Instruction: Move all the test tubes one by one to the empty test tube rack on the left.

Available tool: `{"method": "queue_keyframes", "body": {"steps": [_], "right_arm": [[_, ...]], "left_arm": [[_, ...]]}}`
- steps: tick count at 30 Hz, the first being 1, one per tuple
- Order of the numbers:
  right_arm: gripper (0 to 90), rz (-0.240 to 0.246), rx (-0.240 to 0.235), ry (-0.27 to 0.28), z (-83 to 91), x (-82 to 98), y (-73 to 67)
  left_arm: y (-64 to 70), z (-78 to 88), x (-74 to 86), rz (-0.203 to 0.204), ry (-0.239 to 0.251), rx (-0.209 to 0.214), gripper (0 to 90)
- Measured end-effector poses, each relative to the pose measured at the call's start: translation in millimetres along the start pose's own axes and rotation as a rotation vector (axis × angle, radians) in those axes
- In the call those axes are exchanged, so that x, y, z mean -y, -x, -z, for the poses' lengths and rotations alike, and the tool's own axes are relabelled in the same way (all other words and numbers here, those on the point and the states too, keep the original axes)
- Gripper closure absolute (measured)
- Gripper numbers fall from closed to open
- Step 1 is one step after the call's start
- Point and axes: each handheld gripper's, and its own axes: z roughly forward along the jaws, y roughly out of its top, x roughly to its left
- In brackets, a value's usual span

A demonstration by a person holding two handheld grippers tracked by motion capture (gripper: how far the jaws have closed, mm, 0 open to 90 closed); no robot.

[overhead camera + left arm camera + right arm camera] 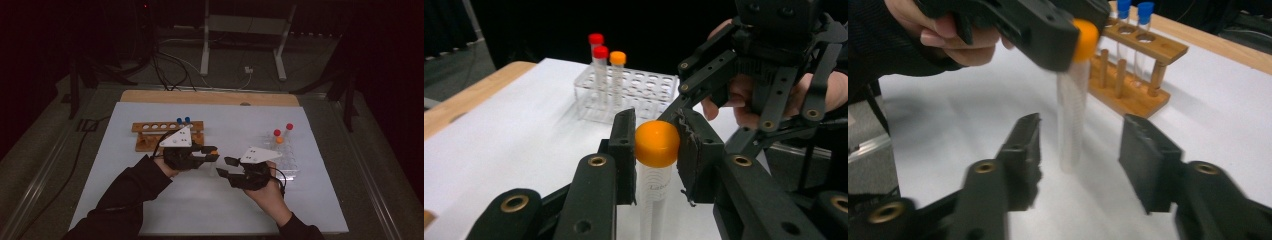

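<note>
**Orange-capped tube pinched by its cap, other claw loose around the body**

Orange-capped tube (655, 165) is where all the action is right now. My left gripper (655, 150) is clamped on its orange cap, one pad on each side, and the clear body hangs straight down from there over the white mat (150, 200). In the left gripper view I can make out some faint printing on the tube just under the cap, too small to read.

My right gripper (1078, 155) has its jaws apart, one on each side of the tube's lower body with visible gaps, so nothing is pressing. The tube looks a bit smeared in the right gripper view, so I can't tell whether its bottom end touches the mat.

From the high view, the left gripper (212, 151) and right gripper (226, 167) sit nose to nose with the tube between them, near the middle of the mat.

Working outward from the tube: the wooden rack (167, 134) is just behind and to the left of it, with two blue-capped tubes (183, 120) standing in its back row. The clear plastic rack (287, 160) sits to the right of the tube, holding two red-capped tubes (283, 129) and one more orange-capped one (279, 140). A wooden board edge (210, 97) sticks out past the far side of the mat.
</note>
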Motion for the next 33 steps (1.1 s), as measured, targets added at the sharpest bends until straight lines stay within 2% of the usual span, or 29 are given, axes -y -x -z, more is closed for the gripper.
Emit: {"method": "queue_keyframes", "body": {"steps": [9,16,19,22,28,33], "right_arm": [[23.6,-0.038,0.031,0.035,5.5,-0.6,3.2],[2.7,-0.064,0.04,0.052,7.3,-1.9,5.0],[0.0,-0.071,0.039,0.058,8.0,-1.4,6.2],[0.0,-0.073,0.021,0.062,9.1,-0.9,7.6],[0.0,-0.077,0.017,0.065,10.3,-1.5,8.5],[0.0,-0.075,0.018,0.074,12.1,-2.2,8.7]], "left_arm": [[-13.5,24.1,-9.0,0.005,0.016,-0.074,72.1],[-32.7,46.8,-11.6,0.028,0.029,-0.153,72.0],[-42.0,56.9,-10.8,0.046,0.036,-0.189,72.1],[-51.1,66.7,-10.9,0.055,0.034,-0.228,72.1],[-68.7,86.1,-11.9,0.072,0.05,-0.312,72.1],[-83.6,93.9,-10.4,0.082,0.056,-0.383,72.1]]}}
